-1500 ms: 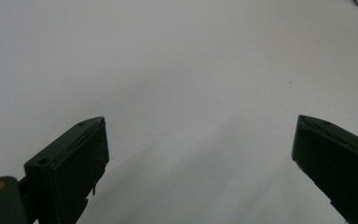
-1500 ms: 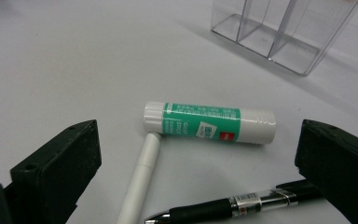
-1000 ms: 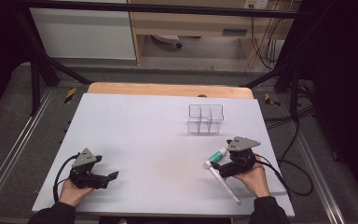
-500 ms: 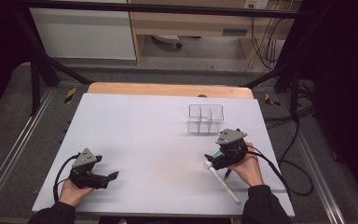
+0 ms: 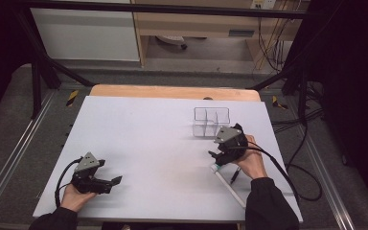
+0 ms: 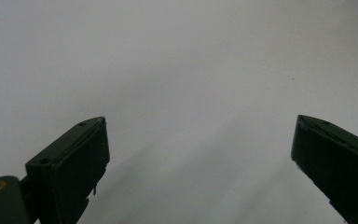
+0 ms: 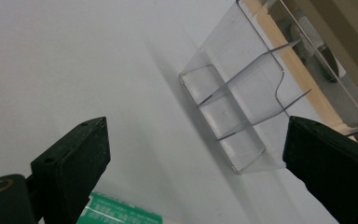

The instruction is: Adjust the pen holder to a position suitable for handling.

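Right gripper [image 5: 214, 157], jaws wide and just closing slightly with nothing between, sits near the clear organizer [image 5: 211, 121]; its own view shows three compartments [image 7: 233, 109] and a toothbrush box [image 7: 121, 212] below. Left gripper [image 5: 115, 180], jaws wide, well apart.

Organizer [image 7: 242, 112] at upper right of right gripper view: clear glossy plastic, thin smooth dividers. Table top [image 5: 143, 139]: matt white, smooth; bare wood strip along far edge. Gripper jaws: matt black plastic. Tube [image 5: 227, 184] at lower right of high view: smooth white, green label.
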Available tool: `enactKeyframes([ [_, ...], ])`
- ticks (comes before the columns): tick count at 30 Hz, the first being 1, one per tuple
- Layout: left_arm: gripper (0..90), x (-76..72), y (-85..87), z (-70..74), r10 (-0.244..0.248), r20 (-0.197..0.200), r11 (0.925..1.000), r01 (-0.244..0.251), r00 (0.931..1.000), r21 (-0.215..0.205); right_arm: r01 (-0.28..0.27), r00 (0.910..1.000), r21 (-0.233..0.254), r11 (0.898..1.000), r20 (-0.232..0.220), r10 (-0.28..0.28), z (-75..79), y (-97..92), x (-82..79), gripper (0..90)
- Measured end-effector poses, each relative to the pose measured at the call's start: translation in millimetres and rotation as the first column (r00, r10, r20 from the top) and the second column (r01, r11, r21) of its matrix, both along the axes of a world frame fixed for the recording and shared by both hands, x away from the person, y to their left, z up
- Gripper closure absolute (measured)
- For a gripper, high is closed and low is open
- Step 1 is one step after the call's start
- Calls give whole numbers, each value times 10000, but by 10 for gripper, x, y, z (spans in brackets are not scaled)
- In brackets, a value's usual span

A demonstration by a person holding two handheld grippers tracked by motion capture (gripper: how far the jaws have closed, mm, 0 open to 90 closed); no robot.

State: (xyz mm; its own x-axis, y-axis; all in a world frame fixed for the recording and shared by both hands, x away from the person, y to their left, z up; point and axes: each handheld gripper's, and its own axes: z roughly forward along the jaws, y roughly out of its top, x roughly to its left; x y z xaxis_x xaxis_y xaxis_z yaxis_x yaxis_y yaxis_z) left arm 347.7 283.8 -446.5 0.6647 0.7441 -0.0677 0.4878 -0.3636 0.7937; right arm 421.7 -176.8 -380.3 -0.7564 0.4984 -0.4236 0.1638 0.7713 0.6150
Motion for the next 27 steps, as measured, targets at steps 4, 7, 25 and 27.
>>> enactKeyframes([
  [4,41,0,-2,0,-12,-1,10000,12,10000,8,-171,9996,-347,9992,218,179,16,36,62,108],
  [7,41,1,-1,-1,-20,0,10000,20,10000,8,-299,9988,-592,9978,362,320,28,72,108,128],
  [25,42,4,0,-2,-26,-18,10000,26,10000,3,-758,9895,-1892,9790,1068,973,69,246,360,235],
  [27,43,5,0,-3,-28,-20,10000,28,10000,7,-733,9899,-1967,9777,1051,954,65,256,382,241],
])
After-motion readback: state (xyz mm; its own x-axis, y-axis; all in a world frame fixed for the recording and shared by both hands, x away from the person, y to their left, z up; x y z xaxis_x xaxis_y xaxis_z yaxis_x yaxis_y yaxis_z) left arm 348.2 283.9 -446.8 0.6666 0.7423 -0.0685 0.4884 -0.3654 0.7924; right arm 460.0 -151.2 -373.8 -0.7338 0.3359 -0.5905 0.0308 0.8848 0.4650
